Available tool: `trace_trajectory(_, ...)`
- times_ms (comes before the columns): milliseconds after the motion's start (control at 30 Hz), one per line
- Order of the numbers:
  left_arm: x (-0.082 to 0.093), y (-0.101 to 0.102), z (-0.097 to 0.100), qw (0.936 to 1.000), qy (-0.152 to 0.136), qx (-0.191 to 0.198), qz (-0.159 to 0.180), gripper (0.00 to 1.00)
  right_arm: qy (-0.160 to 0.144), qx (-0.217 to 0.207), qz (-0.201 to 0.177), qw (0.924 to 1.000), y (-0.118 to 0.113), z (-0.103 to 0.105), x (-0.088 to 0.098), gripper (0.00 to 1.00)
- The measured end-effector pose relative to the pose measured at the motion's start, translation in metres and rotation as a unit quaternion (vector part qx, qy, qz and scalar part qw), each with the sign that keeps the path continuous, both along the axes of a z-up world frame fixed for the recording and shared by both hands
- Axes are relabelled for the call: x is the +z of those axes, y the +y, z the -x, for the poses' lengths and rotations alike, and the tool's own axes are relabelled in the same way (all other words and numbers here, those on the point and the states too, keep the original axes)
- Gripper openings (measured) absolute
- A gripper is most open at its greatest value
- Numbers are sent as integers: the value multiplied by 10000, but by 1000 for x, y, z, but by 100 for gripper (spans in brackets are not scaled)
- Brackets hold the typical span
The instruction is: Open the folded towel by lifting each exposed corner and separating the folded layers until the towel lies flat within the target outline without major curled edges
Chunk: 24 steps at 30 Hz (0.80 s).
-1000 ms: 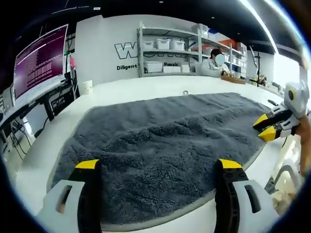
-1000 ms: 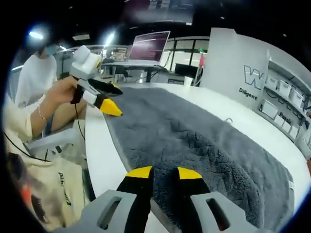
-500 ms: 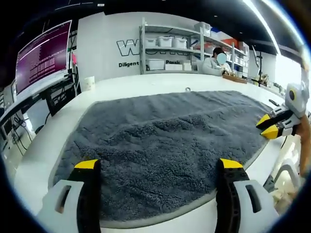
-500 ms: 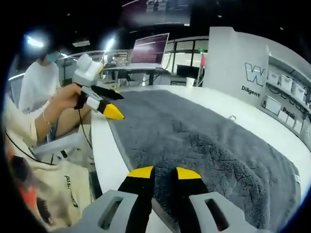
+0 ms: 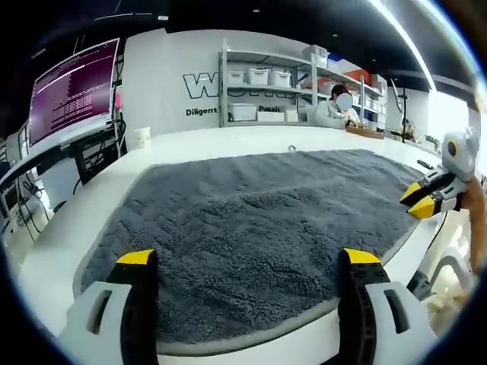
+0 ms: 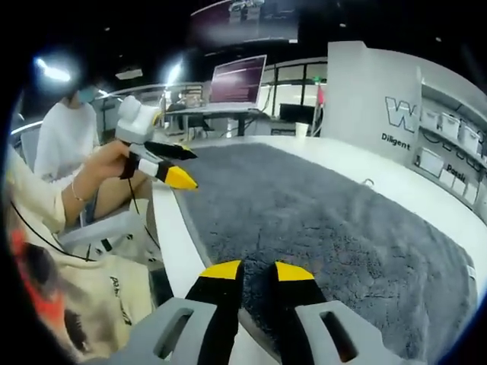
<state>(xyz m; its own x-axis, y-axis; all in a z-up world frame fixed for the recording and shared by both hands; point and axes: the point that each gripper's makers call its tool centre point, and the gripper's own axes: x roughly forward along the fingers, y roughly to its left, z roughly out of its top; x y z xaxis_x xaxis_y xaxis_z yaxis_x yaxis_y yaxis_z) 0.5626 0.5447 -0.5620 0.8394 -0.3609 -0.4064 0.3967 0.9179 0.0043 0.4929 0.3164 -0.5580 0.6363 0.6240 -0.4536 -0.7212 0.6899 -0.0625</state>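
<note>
Towel (image 5: 251, 236) lay spread flat and grey across the white table (image 5: 228, 138), its near edge just ahead of both tools. The left gripper (image 5: 247, 262) hovered with jaws spread wide, nothing between them; in the right gripper view it (image 6: 176, 169) sat in a hand (image 6: 103, 163) beside the table's edge. The right gripper (image 6: 255, 270) had its yellow tips nearly pressed together, a thin gap showing, empty. Beyond stood a monitor (image 5: 72, 91) and shelves (image 5: 266, 80).

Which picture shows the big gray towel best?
The left gripper view: the towel spreads flat across the table, with its far, left and near edges showing. The right gripper view looks along it from one edge, and its far end runs out of the picture.
</note>
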Motion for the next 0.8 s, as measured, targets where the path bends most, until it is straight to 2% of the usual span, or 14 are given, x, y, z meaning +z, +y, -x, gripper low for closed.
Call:
trace_trajectory(233, 0, 1, 3, 10000, -28, -10, 13, 97, -12, -18, -30, 10000, -2, 1, 1, 10)
trace_trajectory(300, 0, 1, 3, 10000, -39, -7, 18, 97, -91, -188, -5, 9998, -5, 1, 3, 16)
trace_trajectory(400, 0, 2, 3, 10000, -45, -13, 22, 97, -245, -420, -6, 9988, -12, 3, 11, 32)
trace_trajectory(433, 0, 2, 4, 10000, -48, -16, 23, 97, -364, -621, -138, 9973, -22, 4, 22, 36)
trace_trajectory(500, 0, 2, 3, 10000, -58, -19, 28, 97, -429, -766, -213, 9959, -30, 4, 28, 41)
trace_trajectory(533, 0, 2, 3, 10000, -64, -20, 32, 97, -556, -1039, -297, 9926, -47, 2, 38, 43)
trace_trajectory(633, 0, 2, 3, 10000, -72, -17, 36, 97, -783, -1735, -349, 9811, -93, -6, 50, 52)
trace_trajectory(767, 0, 2, 4, 10000, -78, -4, 36, 96, -669, -2116, -440, 9741, -129, -5, 48, 65)
trace_trajectory(800, 0, 2, 4, 10000, -76, -9, 36, 96, -669, -2116, -440, 9741, -129, -5, 48, 67)
